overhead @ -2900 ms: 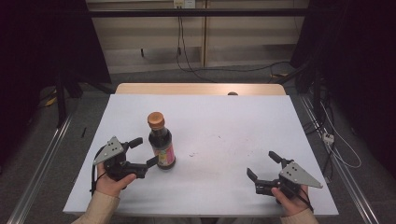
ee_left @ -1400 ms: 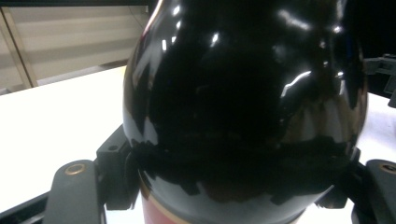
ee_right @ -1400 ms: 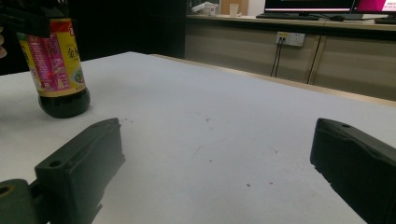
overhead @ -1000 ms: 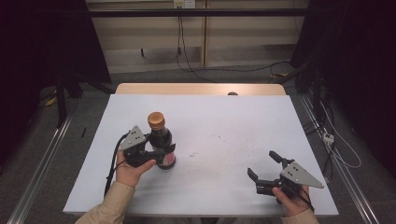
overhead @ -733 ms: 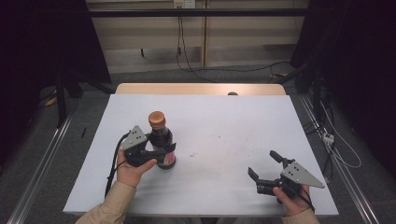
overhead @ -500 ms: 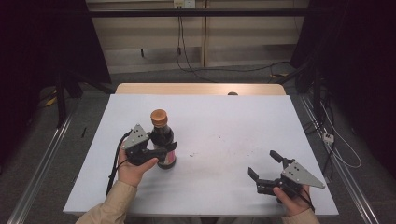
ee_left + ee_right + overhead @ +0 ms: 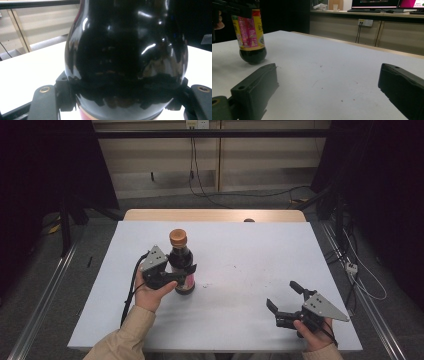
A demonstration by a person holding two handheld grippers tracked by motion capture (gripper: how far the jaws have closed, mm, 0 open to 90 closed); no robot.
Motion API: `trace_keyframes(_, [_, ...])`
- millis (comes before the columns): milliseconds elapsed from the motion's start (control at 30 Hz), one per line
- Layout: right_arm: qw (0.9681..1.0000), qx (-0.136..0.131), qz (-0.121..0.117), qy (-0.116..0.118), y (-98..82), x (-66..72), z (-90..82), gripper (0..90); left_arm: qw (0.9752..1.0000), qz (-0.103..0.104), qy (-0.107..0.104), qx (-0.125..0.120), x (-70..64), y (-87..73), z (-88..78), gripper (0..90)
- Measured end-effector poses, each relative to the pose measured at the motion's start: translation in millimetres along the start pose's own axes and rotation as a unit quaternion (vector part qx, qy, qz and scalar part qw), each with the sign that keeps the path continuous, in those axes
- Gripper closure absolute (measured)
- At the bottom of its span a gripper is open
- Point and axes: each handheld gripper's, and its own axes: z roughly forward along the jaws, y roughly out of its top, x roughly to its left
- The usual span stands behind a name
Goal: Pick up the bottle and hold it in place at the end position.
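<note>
Across the white table (image 7: 240,250), a dark sauce bottle (image 7: 181,265) with an orange cap stands upright left of centre. Clamped around its body is the left gripper (image 7: 176,276). Near the right front edge, well apart, the right gripper (image 7: 284,296) rests with jaws spread wide.

Left black two-jaw tool (image 7: 176,274), held in the left hand (image 7: 149,292) with a beige sleeve (image 7: 117,340), has its jaws clamped at both sides of a dark glossy bottle (image 7: 181,265). Right black two-jaw tool (image 7: 284,299), low at the near right of the white surface (image 7: 240,265), jaws spread wide and holding nothing.
</note>
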Motion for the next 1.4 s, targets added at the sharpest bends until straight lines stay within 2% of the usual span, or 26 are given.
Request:
trace_keyframes(100, [1.0,0.0,0.001,0.0,-0.1,-0.1,-0.1,1.9,1.0,-0.005,-0.001,-0.003,-0.4,2.0,7.0,29.6])
trace_keyframes(433, [1.0,-0.001,0.001,0.005,0.1,-0.2,-0.4,1.9,1.0,-0.004,-0.003,0.002,-1.1,11.1,27.2,29.4])
trace_keyframes(567, [1.0,-0.001,0.002,0.006,-0.2,-0.3,-0.4,1.9,1.0,-0.001,0.004,0.008,-1.2,15.7,33.9,29.4])
trace_keyframes(833, [1.0,-0.001,0.001,0.008,-0.2,-0.7,-0.2,1.9,0.9999,-0.01,0.008,0.003,0.6,19.7,46.3,29.3])
trace_keyframes(933, [0.9999,0.0,0.004,0.01,-0.4,-0.2,0.1,1.9,0.9999,-0.003,0.01,0.006,0.3,21.7,51.3,29.3])
trace_keyframes(1100, [0.9999,-0.002,0.003,0.01,-0.3,-0.6,-0.4,1.9,0.9999,-0.007,0.012,0.0,-0.9,23.7,58.1,29.3])
trace_keyframes(1400, [0.9999,0.001,0.006,0.011,-0.6,-1.1,-0.7,1.9,1.0,-0.003,0.005,0.001,-6.2,25.3,75.0,29.2])
